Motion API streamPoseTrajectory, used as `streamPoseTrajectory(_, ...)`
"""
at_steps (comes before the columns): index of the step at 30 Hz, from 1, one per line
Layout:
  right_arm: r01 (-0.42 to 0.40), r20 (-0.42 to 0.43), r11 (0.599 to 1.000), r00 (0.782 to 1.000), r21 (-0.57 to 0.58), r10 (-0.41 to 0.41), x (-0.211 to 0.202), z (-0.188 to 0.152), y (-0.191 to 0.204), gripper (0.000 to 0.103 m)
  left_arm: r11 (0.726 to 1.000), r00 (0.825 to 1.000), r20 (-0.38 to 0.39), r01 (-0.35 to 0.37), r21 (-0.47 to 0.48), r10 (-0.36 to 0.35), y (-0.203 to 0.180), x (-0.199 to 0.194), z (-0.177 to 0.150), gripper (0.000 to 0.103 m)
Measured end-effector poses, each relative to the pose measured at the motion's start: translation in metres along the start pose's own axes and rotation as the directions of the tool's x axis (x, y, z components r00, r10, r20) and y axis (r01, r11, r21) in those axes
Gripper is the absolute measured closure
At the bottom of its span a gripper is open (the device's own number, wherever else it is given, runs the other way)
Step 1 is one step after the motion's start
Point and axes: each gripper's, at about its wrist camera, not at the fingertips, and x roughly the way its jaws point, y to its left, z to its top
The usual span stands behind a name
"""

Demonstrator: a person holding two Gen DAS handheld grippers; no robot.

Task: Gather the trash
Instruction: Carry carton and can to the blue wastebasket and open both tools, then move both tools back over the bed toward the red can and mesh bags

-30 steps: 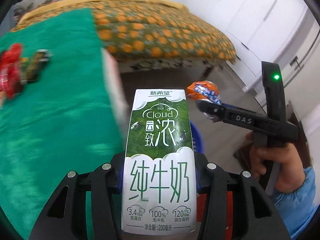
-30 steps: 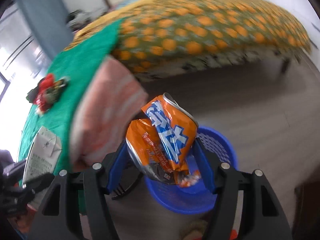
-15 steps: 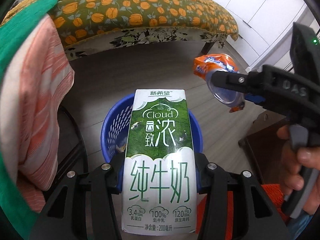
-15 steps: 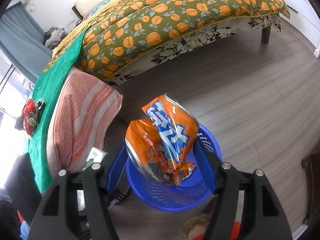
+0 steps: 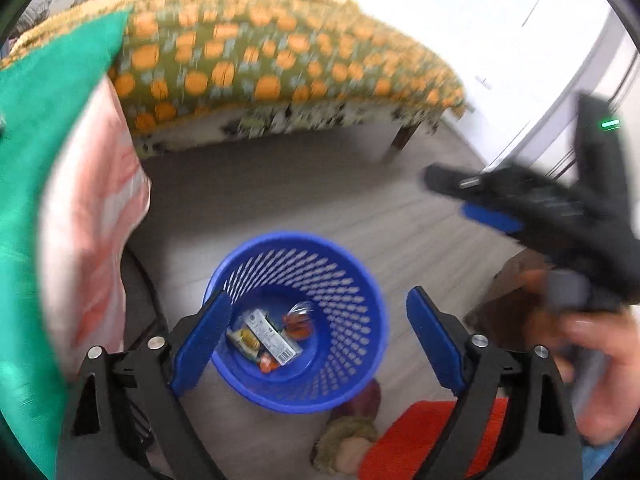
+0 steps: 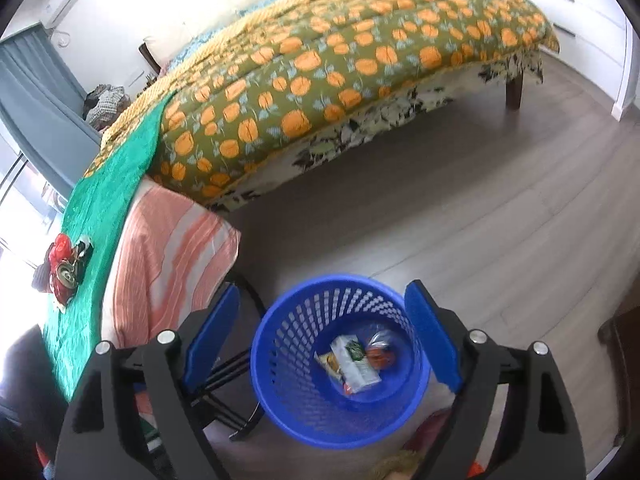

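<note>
A blue mesh trash basket (image 5: 352, 280) stands on the wooden floor, also in the right wrist view (image 6: 280, 360). Inside lie the milk carton (image 5: 270, 336), the crushed orange can (image 5: 298, 322) and other wrappers; the carton (image 6: 356, 364) and can (image 6: 380, 350) show in the right wrist view too. My left gripper (image 5: 318, 340) is open and empty above the basket. My right gripper (image 6: 334, 340) is open and empty above it, and shows blurred at the right of the left wrist view (image 5: 480, 196). More trash, red and dark (image 6: 64, 268), lies on the green cloth (image 6: 108, 200).
A bed with an orange-patterned quilt (image 6: 340, 52) stands behind the basket. A pink striped cloth (image 6: 168, 256) hangs over the table edge on the left. A red mat (image 5: 404, 444) and a fuzzy slipper (image 5: 344, 440) lie on the floor by the basket. White cupboards stand at the right.
Both grippers opened. The milk carton left the left gripper and the orange can left the right one; both now lie in the blue basket. The left view is blurred by motion.
</note>
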Motion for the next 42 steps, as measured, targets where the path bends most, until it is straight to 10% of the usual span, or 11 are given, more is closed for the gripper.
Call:
streamPoseTrajectory(6, -0.001, 0.099, 0.996, 0.995, -0.088, 0.01, -0.014, 0.005, 0.04, 0.017, 0.999, 0.99, 0.14, 0.011, 0.035, -0.015, 0.01, -0.088, -0.003, 0.006)
streamPoseTrajectory(12, 0.009, 0.176, 0.96, 0.984, -0.281, 0.043, -0.017, -0.005, 0.116, 0.015, 0.985, 0.974, 0.162, -0.17, 0.041, 0.161, 0.061, -0.134, -0.029, 0.006)
streamPoseTrajectory(25, -0.082, 0.082, 0.773, 0.982, -0.629, 0.171, 0.018, -0.085, 0.267, 0.012, 0.843, 0.856, 0.046, -0.497, -0.204, 0.515, 0.25, -0.19, -0.065, 0.006)
streamPoseTrajectory(31, -0.111, 0.05, 0.718, 0.979, -0.687, 0.2, 0.025, -0.119, 0.3, 0.012, 0.806, 0.857, 0.026, -0.474, -0.354, 0.515, 0.301, -0.207, -0.077, 0.006)
streamPoseTrajectory(42, -0.122, 0.009, 0.746, 0.986, -0.654, 0.169, 0.045, -0.121, 0.327, 0.012, 0.782, 0.821, -0.022, -0.552, -0.29, 0.571, 0.291, -0.198, -0.074, 0.006)
